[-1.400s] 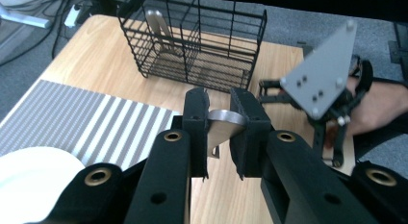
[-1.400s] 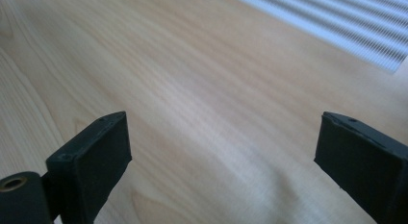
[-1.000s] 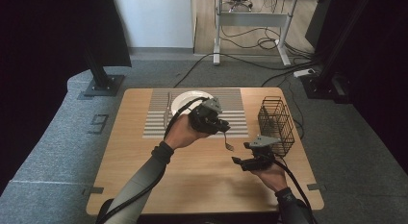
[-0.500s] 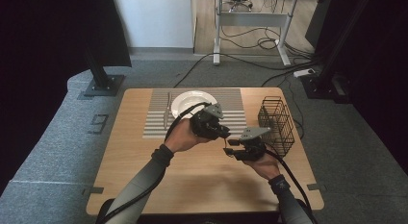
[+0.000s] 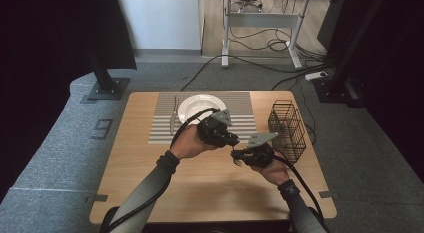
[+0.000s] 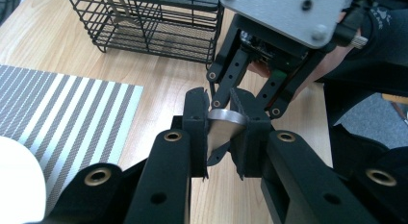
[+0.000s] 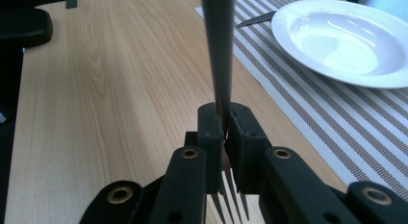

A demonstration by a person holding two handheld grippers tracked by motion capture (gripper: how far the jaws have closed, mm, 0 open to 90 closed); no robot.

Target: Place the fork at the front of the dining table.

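Fork (image 7: 219,51) now clamped by right hand-held gripper (image 7: 225,132) too, jaws just closed.

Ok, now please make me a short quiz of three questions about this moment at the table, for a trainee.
1. True or false: the fork lies on the white plate.
2. Consider the left gripper and the right gripper. Which is shut on the fork? A: only the left. B: only the right. C: both.
3. What stands on the table to the right of the striped placemat?

Key: 1 false, it is held above the table. 2 C. 3 the black wire basket.
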